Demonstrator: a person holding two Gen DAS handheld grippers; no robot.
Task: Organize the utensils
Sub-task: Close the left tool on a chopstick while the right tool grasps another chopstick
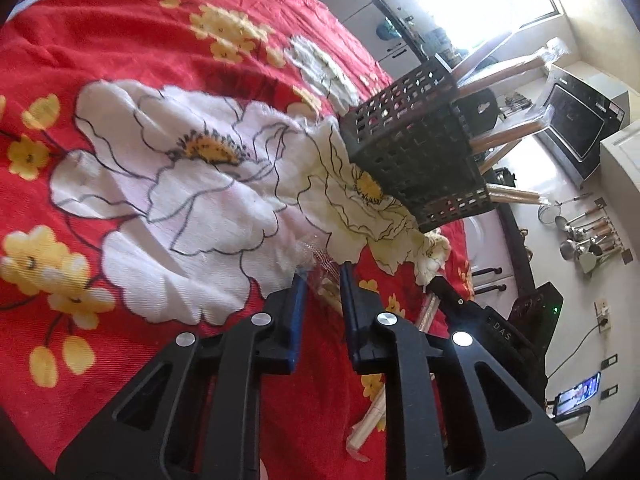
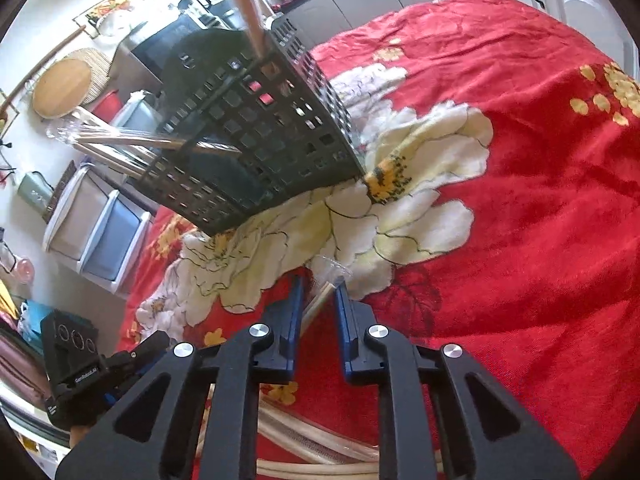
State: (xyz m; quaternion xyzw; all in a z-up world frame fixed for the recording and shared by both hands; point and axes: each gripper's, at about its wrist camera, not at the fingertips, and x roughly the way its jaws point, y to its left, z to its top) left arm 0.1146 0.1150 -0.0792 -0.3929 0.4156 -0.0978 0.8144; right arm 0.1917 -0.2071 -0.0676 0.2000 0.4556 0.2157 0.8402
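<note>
Standing in the black basket [image 1: 416, 152] are several wooden-handled utensils; more lie on the red floral cloth [image 2: 520, 240]. Left hand-held gripper [image 1: 323, 276] and right hand-held gripper [image 2: 319, 286] each pinch a plastic-wrapped utensil [image 2: 320, 300].

Both wrist views look down, close (perhaps opposed), sharing the basket [image 1: 416, 148] [image 2: 256, 132].

The black basket [image 2: 256, 128] hides the lower ends of the wooden-handled utensils [image 2: 120, 142] inside it.

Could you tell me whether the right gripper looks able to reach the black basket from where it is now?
Probably yes: only bare red floral cloth lies between the right gripper and the black basket, though its jaws already hold a wrapped wooden utensil.
</note>
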